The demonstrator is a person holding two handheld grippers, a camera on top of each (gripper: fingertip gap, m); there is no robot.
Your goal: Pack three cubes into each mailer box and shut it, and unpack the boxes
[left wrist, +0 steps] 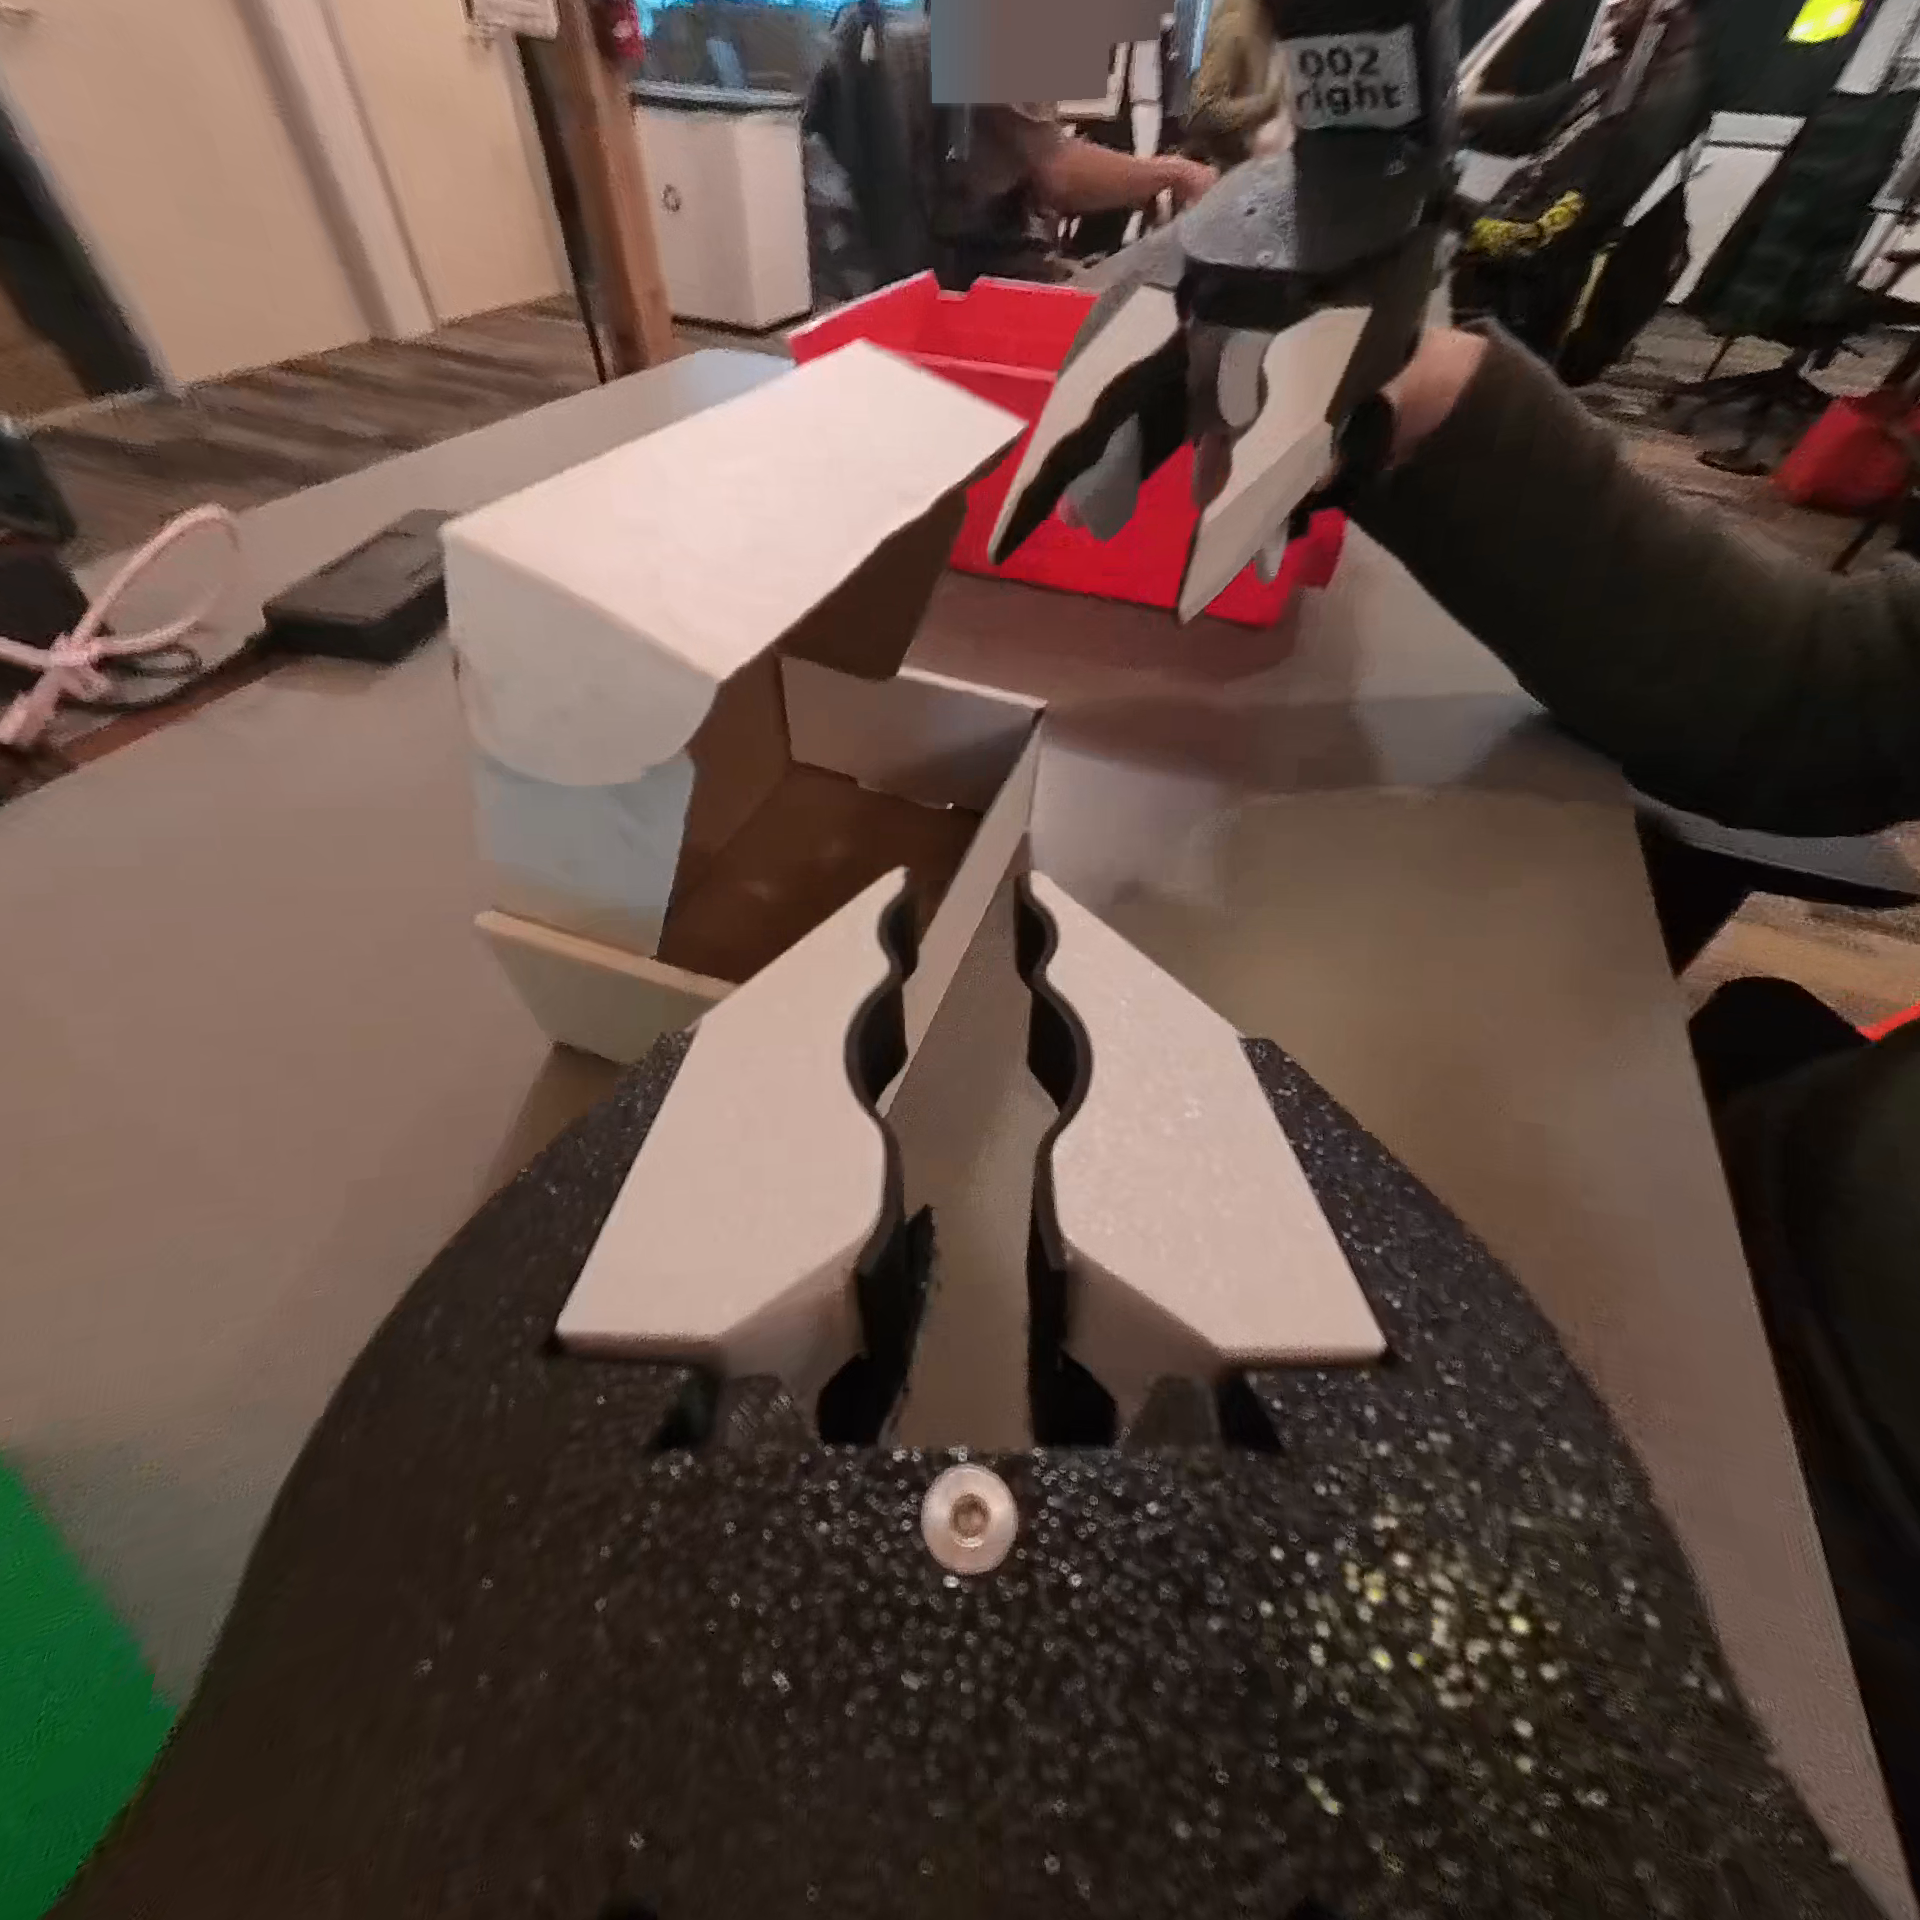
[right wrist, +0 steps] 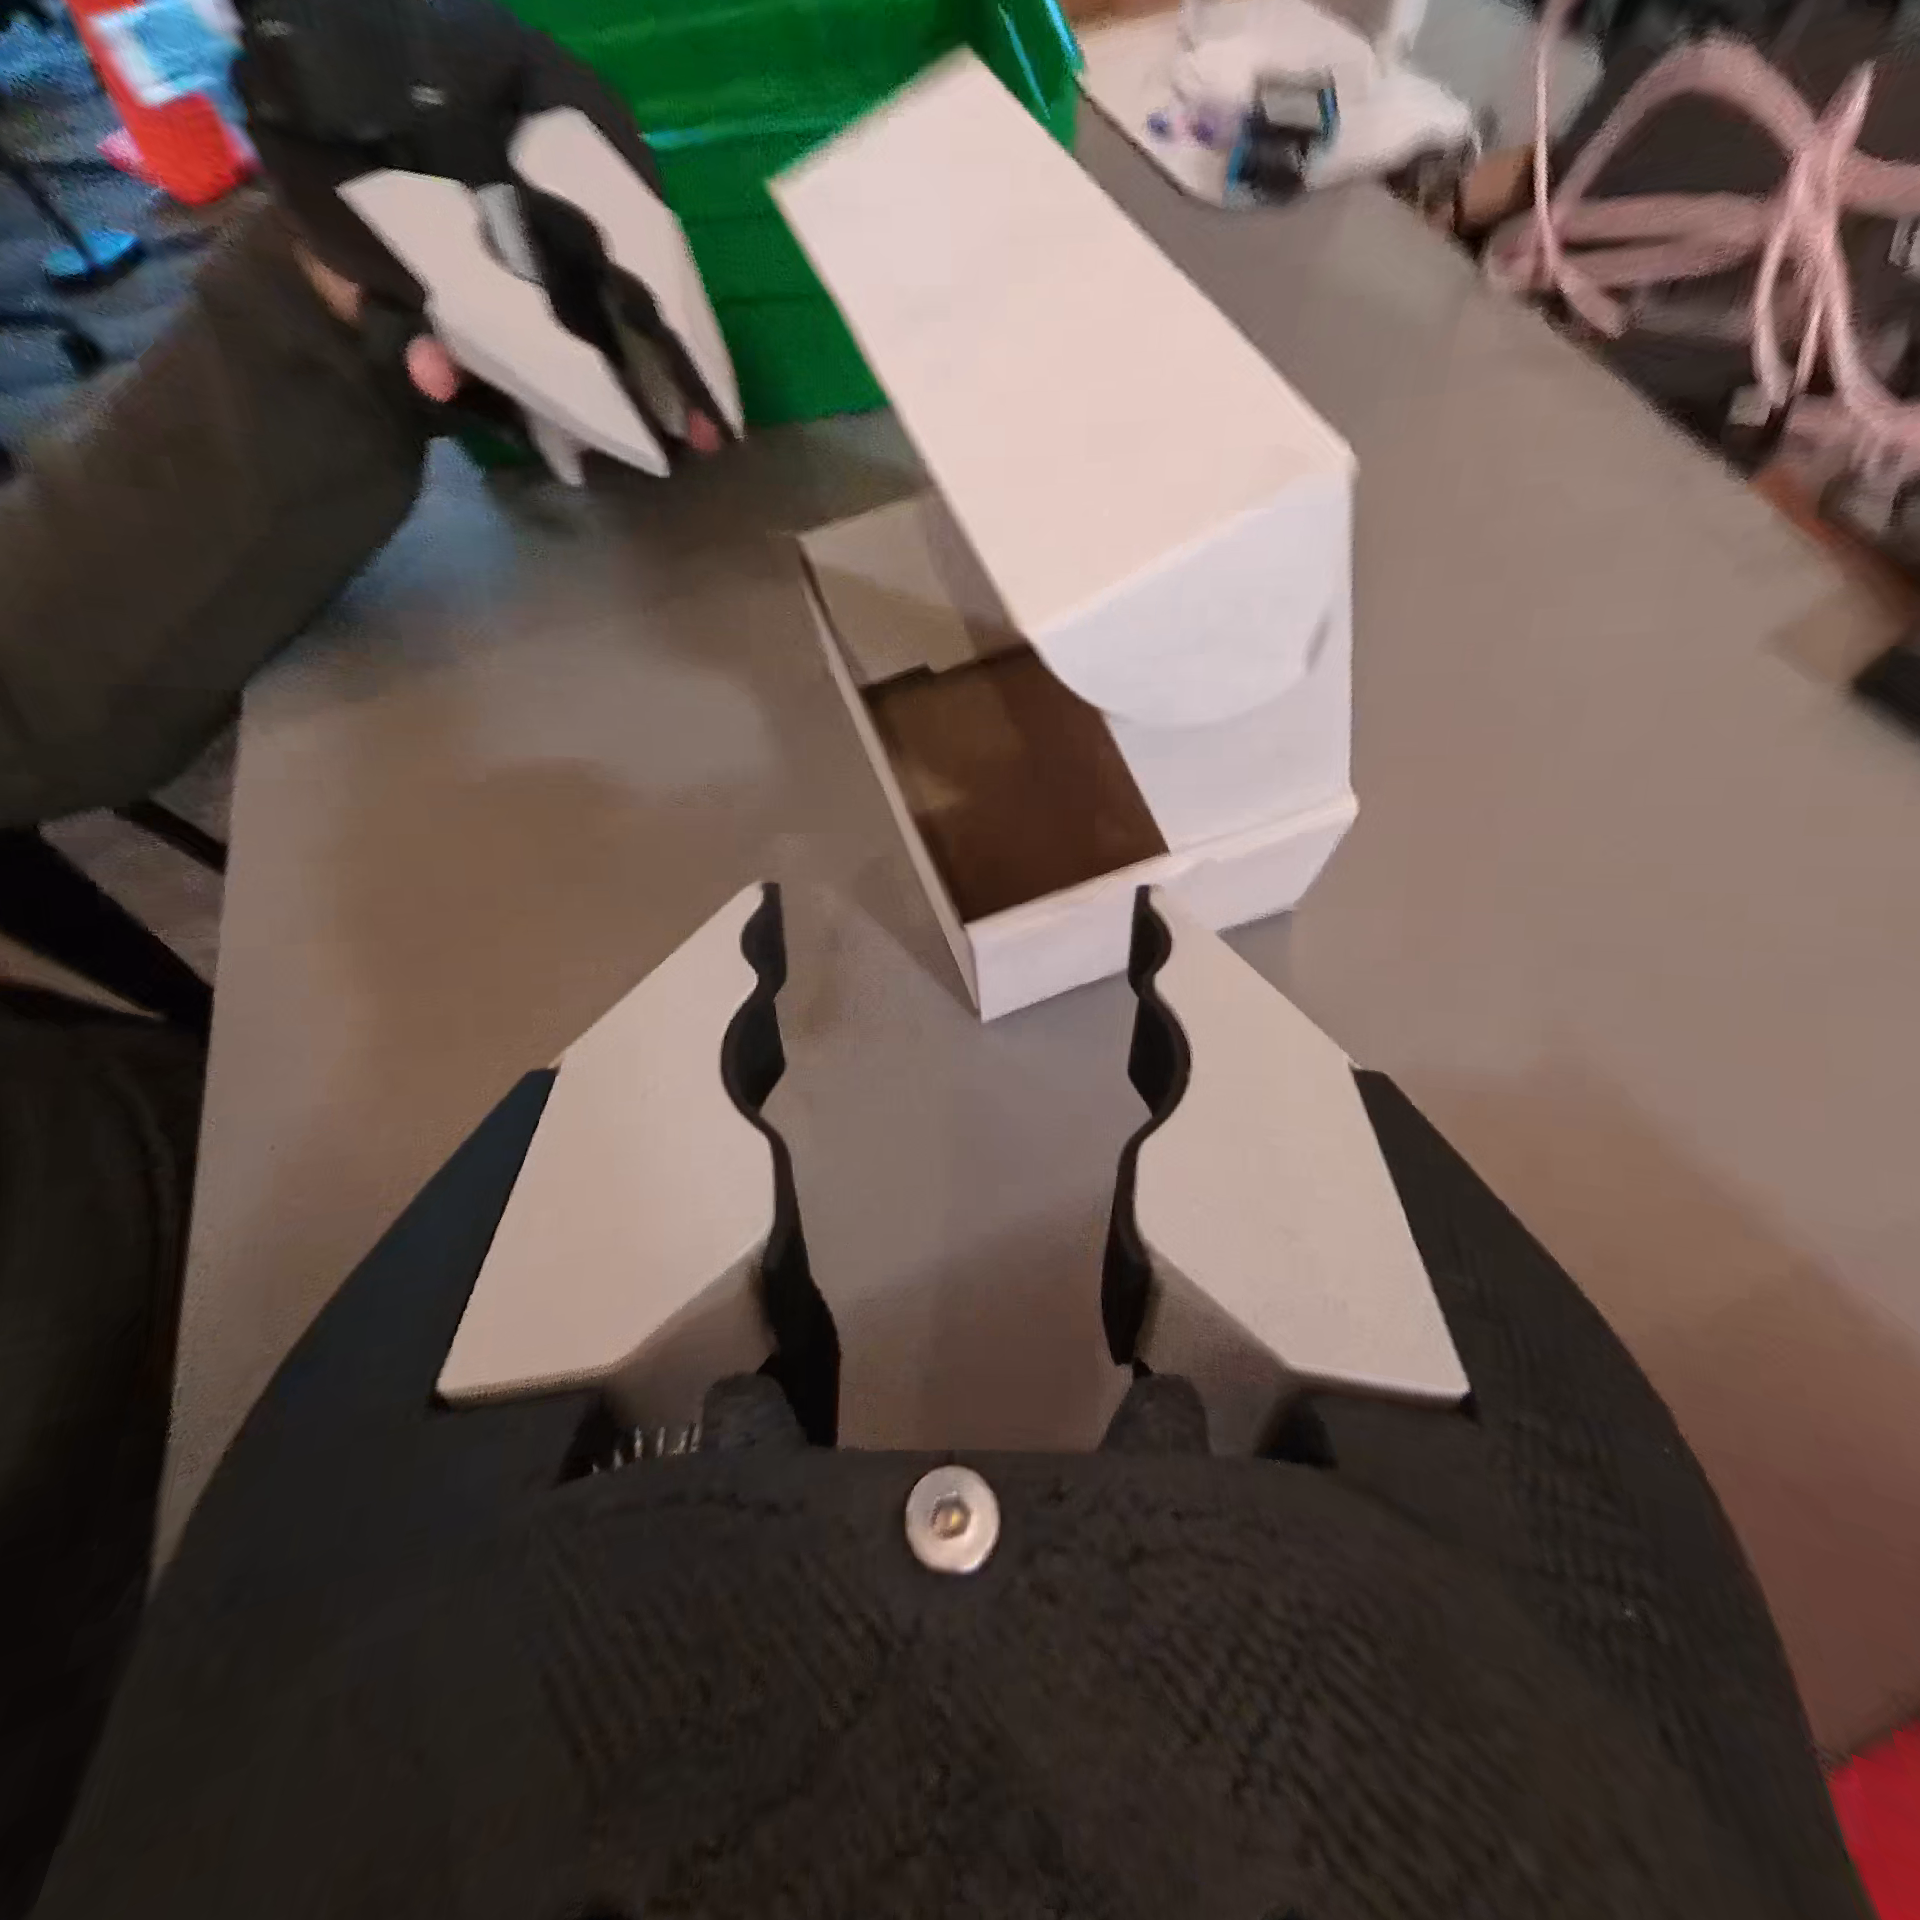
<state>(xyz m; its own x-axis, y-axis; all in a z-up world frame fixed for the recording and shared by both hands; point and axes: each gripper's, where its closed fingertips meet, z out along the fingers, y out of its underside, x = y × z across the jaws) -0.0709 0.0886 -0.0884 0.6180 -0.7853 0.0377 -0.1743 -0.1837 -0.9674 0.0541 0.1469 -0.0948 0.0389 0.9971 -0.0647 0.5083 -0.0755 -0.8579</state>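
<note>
From my left wrist camera, the left gripper (left wrist: 966, 883) hangs over the near right wall of the white mailer box (left wrist: 613, 644), which sits on the grey table (left wrist: 1351, 935). That wall's edge runs up between my fingers, but I cannot tell whether the pads press on it. The box's lid (left wrist: 727, 499) stands half raised, and the brown floor that shows inside is bare. Beyond it lies a red bin (left wrist: 1091, 540); the right gripper (left wrist: 1101, 551) hovers in front of it, jaws spread, nothing between them.

From my right wrist camera, the right gripper (right wrist: 956, 904) is wide open above the table (right wrist: 520, 831), just short of the box's (right wrist: 1226, 748) near corner. The left gripper (right wrist: 686, 436) floats far left, fingers nearly together, clear of the box. A green bin (right wrist: 810, 125) stands behind.
</note>
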